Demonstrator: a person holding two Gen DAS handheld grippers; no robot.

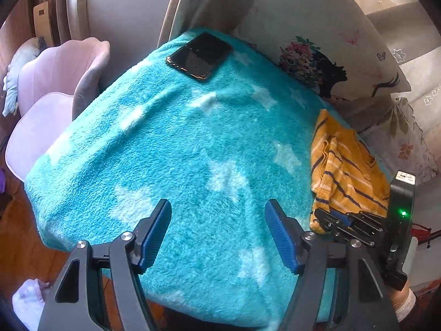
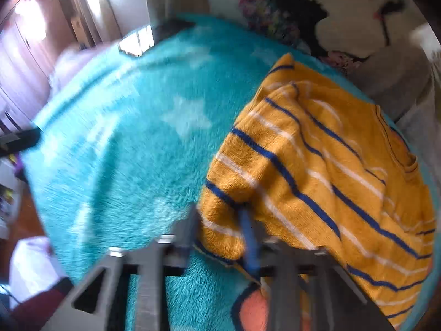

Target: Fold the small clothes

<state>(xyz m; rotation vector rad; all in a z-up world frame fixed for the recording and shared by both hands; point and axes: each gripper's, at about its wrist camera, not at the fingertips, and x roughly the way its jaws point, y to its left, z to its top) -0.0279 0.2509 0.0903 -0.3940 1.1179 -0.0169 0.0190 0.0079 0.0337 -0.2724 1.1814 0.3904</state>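
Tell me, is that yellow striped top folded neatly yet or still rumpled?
Still rumpled. The yellow striped top lies bunched on the teal blanket, with uneven creases and one edge pinched in the right gripper.

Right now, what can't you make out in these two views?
- Right gripper, right wrist view: motion blur smears its fingers; it looks shut on the yellow striped top, but the grip itself is unclear.
- Same top, left wrist view: the right gripper's body covers its near edge.
- Phone, left wrist view: screen dark, nothing readable.
- Left gripper: open over the teal blanket; whether it touches is unclear.
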